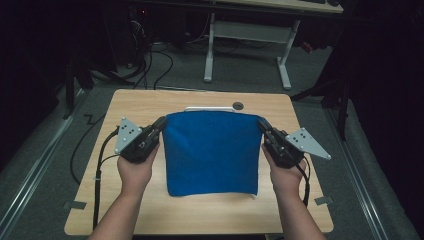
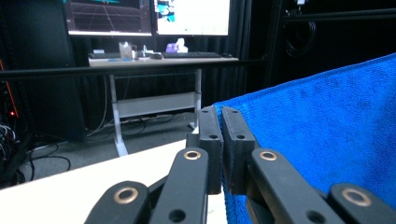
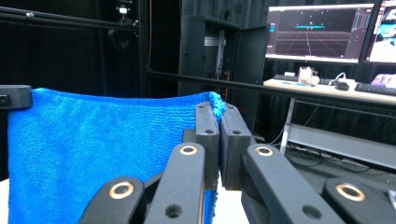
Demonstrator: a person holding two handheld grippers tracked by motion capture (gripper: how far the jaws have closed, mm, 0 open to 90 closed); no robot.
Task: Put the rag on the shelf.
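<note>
Here, blue cloth (image 1: 211, 152) taut between both clamped grippers

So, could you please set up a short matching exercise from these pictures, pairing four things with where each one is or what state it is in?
Things:
1. blue cloth
2. left hand-held gripper
3. right hand-held gripper
4. wooden table

Places or states:
A. clamped on the cloth's far right corner
B. held up by its two far corners, near edge on the table
C. clamped on the cloth's far left corner
D. under the cloth, on grey floor

Pairs: 1-B, 2-C, 3-A, 4-D
</note>
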